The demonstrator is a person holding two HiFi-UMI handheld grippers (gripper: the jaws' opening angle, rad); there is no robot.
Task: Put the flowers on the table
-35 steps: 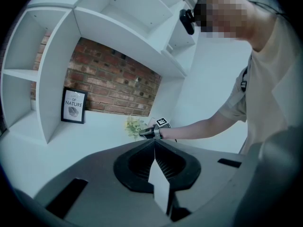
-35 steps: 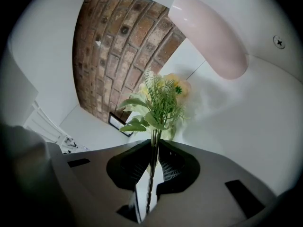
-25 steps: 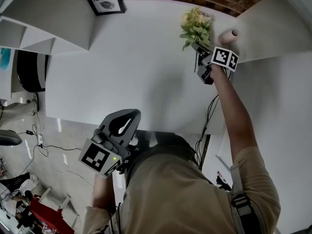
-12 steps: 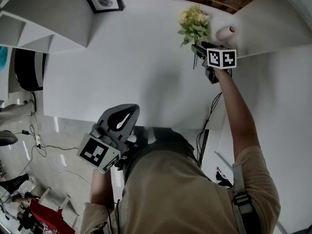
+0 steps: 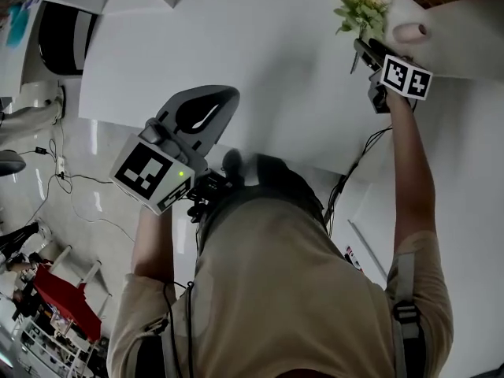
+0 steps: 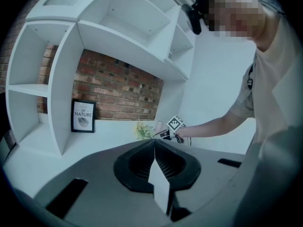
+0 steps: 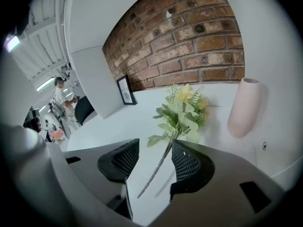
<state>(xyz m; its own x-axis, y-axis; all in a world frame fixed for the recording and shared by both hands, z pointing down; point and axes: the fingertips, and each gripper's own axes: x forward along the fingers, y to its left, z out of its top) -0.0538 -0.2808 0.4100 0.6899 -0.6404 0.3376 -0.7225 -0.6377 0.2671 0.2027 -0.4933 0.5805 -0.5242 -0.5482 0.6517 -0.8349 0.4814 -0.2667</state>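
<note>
Gauging progress: we judge the task nearly done. The small bunch of yellow and green artificial flowers (image 7: pixel 182 112) seems to lie on the white table (image 7: pixel 142 122), its thin stem casting a shadow on the top.
Flowers' place: just left of the pale pink cylindrical vase (image 7: pixel 244 108), heads nearest it and stem trailing away.
What is left: we think only drawing the right gripper (image 7: pixel 155 145) back off the stem, without dragging it.
Right gripper: its black ribbed jaws stand wide apart with the stem running between them. The stem passes close along the jaw on the vase's side, and we cannot tell whether it touches.
Right arm: stretched far forward and nearly straight, the gripper (image 5: pixel 366 50) low over the table just before the vase (image 5: pixel 411 31).
Left gripper: the left gripper (image 6: pixel 155 143) has its jaws pressed together with nothing between them.
Left arm: bent and kept by the body, the gripper (image 5: pixel 213 105) well apart from the vase, at the table's near edge.
</note>
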